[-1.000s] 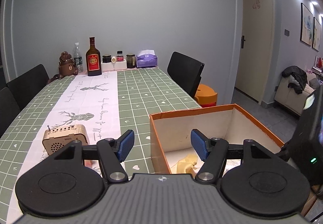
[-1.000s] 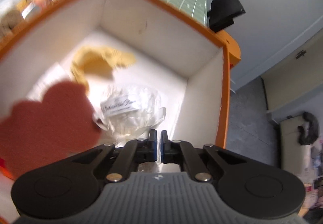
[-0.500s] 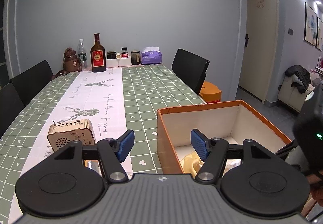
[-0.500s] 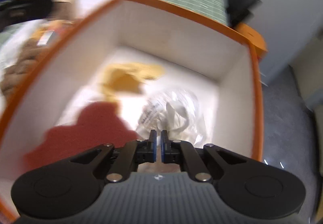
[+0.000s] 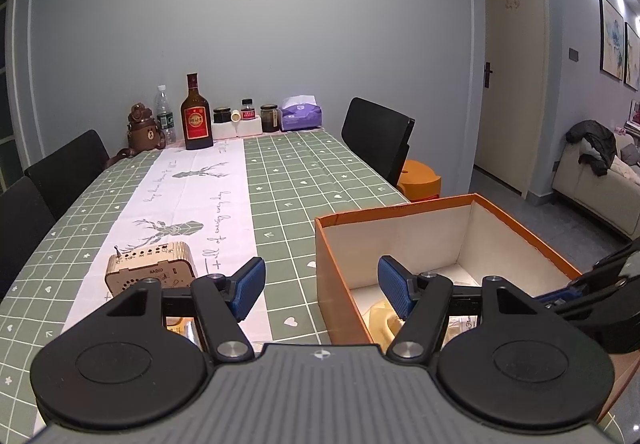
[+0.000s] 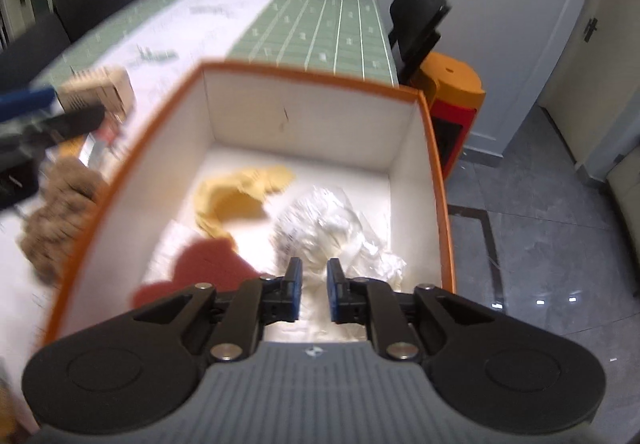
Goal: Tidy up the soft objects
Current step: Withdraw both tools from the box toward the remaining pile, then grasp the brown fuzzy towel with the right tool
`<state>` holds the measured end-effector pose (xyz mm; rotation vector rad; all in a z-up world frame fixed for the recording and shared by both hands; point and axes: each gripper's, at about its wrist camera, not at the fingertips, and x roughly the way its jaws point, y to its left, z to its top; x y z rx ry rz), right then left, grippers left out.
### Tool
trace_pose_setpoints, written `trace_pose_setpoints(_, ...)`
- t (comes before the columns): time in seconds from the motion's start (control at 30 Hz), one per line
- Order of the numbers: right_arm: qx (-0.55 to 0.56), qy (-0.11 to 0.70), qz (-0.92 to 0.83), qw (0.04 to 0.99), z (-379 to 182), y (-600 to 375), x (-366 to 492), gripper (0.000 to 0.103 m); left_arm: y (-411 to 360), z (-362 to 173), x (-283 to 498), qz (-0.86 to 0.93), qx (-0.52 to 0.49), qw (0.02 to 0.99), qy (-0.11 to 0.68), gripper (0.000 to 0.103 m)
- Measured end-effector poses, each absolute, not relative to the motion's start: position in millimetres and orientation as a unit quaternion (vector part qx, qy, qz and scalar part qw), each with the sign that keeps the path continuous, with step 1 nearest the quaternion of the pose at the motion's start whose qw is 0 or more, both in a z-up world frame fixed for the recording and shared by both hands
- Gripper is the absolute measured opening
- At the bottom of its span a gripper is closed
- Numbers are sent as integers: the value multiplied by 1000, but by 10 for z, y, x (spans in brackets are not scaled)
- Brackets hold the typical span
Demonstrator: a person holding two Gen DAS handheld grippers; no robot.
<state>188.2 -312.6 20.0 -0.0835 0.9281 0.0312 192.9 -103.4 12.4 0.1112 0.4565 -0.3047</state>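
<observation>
An orange cardboard box (image 6: 312, 78) with white inner walls stands at the table's near right; it also shows in the left wrist view (image 5: 400, 209). Inside lie a yellow cloth (image 6: 240, 196), a crumpled clear plastic bag (image 6: 332, 228) and a dark red soft piece (image 6: 204, 268). My right gripper (image 6: 314, 290) hovers above the box's near end, open by a small gap and empty. My left gripper (image 5: 322, 290) is wide open and empty, over the box's left wall. A brown plush (image 6: 60, 220) lies on the table left of the box.
A wooden radio (image 5: 150, 270) stands left of the box. Bottles, jars and a purple tissue pack (image 5: 301, 115) line the table's far end. Black chairs flank the table. An orange stool (image 6: 452, 84) stands beyond the box on the floor.
My right gripper went from shut to slightly open and rose back from the box's contents, tilting up. My left gripper's view shifted slightly; it stayed wide open.
</observation>
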Motion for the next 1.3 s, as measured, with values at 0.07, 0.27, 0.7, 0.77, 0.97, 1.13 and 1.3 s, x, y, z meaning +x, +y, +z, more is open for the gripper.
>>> trace_pose_setpoints(0.07, -33, 423, 23, 905, 327, -3090, 1781, 41, -1025, 161, 1904, -149, 56, 962, 221, 76)
trace_pose_setpoints(0.27, -52, 363, 16, 930, 596, -2901, 1538, 53, -924, 336, 1792, -150, 49, 964, 216, 76)
trace_pose_setpoints(0.7, -70, 215, 69, 972, 852, -2078, 1254, 97, -133, 523, 1562, -116, -8, 969, 220, 78)
trace_pose_setpoints(0.77, -85, 206, 89, 971, 819, -1894, 1253, 100, 18, 481, 1541, -99, -9, 970, 223, 78)
trace_pose_setpoints(0.97, -102, 191, 126, 968, 579, -1400, 1226, 100, 483, 305, 1487, -54, -37, 970, 232, 79)
trace_pose_setpoints(1.13, -52, 222, 106, 968, 202, -1170, 1348, 100, 759, 58, 1480, -15, -53, 969, 239, 82)
trace_pose_setpoints(1.3, -17, 281, 80, 956, -237, -967, 1594, 100, 929, -343, 1529, -3, -65, 968, 243, 83)
